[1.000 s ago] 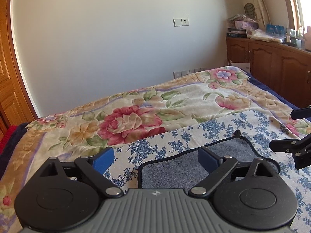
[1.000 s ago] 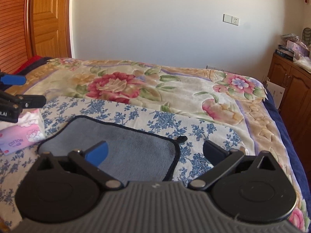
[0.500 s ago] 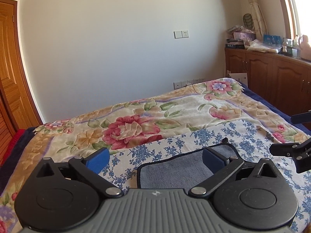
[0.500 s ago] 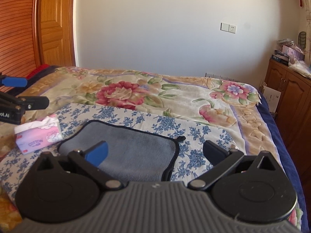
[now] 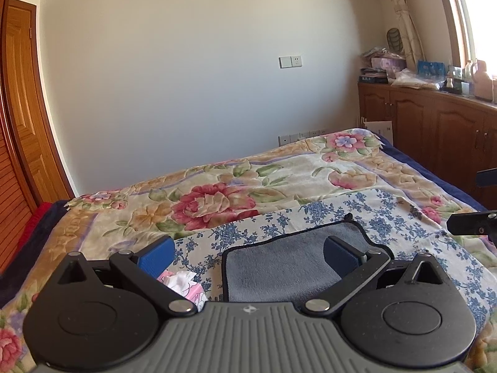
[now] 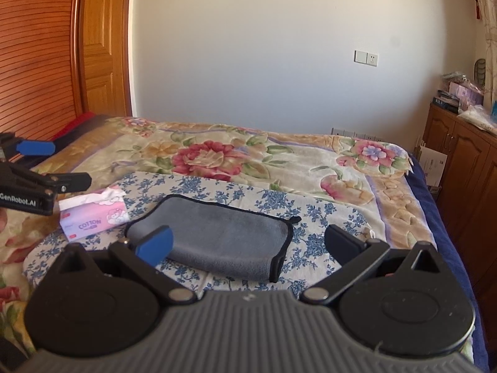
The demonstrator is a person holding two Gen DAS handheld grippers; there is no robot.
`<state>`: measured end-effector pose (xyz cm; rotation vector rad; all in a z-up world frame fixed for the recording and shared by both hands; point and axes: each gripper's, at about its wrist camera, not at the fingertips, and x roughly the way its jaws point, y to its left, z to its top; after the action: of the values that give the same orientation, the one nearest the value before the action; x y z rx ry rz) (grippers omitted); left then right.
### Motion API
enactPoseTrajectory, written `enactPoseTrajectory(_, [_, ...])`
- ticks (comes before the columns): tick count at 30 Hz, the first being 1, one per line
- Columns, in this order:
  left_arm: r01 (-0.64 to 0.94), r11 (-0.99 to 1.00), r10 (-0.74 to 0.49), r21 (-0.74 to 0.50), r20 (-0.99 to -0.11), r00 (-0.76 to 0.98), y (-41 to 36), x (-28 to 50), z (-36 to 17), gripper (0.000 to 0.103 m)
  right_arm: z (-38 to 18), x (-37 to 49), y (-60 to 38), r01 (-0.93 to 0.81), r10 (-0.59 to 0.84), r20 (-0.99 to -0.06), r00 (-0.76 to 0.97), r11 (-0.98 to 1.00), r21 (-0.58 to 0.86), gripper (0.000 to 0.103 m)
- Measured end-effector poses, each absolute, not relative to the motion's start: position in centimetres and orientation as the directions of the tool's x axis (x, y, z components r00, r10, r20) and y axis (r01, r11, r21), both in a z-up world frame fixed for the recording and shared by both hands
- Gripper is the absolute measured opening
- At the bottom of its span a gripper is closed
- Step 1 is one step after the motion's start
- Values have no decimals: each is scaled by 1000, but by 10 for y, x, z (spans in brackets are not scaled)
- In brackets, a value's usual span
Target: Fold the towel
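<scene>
A grey towel with black trim (image 6: 217,239) lies folded flat on a blue-flowered cloth (image 6: 310,214) on the bed. It also shows in the left wrist view (image 5: 279,267). My left gripper (image 5: 245,255) is open and empty, held above and before the towel's left end. My right gripper (image 6: 245,242) is open and empty, held above and before the towel's right end. The left gripper shows at the left edge of the right wrist view (image 6: 46,164). The right gripper shows at the right edge of the left wrist view (image 5: 478,205).
A pink tissue pack (image 6: 94,214) lies left of the towel, also in the left wrist view (image 5: 183,286). The floral bedspread (image 6: 217,158) covers the bed. A wooden cabinet (image 5: 435,133) stands on the right, a wooden door (image 6: 102,43) on the left.
Both grippers have drawn back and risen from the towel. The towel lies smaller in both views and the tissue pack has come into the left wrist view.
</scene>
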<state>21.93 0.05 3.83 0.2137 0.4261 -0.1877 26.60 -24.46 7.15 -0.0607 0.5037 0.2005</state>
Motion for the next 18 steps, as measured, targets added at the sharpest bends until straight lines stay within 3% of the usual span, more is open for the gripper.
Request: enactPoseTrajectory(18, [223, 962, -132, 157, -449, 884, 11, 155, 32, 103, 73, 220, -251, -180, 158, -463, 872, 984, -3, 103])
